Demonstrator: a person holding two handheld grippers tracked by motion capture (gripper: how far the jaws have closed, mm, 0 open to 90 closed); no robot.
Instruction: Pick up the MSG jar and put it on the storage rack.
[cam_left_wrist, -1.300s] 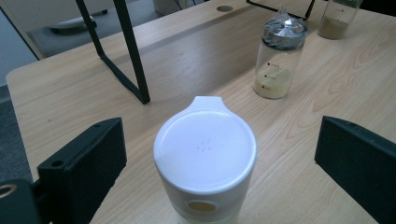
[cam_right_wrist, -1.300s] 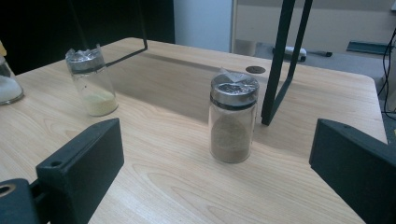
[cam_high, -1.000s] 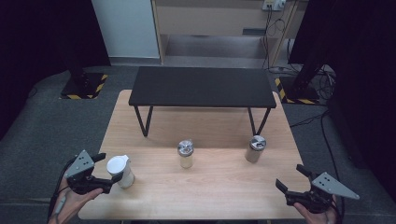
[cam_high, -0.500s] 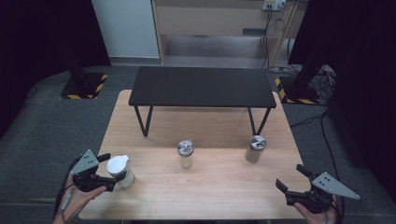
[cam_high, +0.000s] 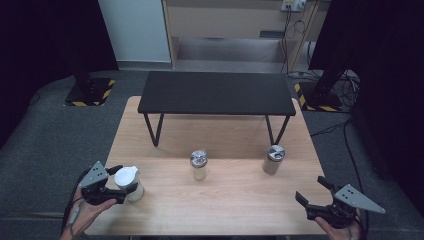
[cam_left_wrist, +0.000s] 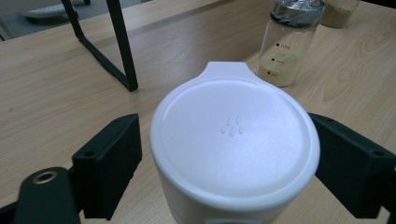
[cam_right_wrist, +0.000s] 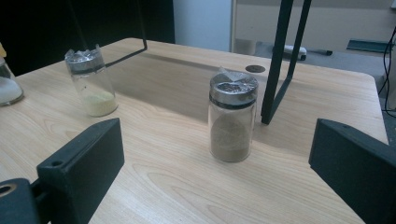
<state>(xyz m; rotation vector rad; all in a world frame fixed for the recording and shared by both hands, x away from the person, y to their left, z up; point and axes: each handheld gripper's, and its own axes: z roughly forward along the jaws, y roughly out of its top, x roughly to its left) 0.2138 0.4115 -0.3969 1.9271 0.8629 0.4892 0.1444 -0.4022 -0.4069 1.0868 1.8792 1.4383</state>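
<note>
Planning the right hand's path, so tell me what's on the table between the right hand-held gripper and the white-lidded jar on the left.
In the high view, bare wooden table lies between the right hand-held gripper and the white-lidded jar; both shaker jars stand farther back.

- The wooden table (cam_high: 225, 200) has a light top and carries all the things.
- A white-lidded container (cam_high: 128, 182) stands near its front left corner.
- A glass jar with pale powder (cam_high: 199, 164) stands in the middle.
- A jar with brown powder (cam_high: 273, 159) stands further right.
- A black low bench (cam_high: 217, 93) stands on the far half.
</note>
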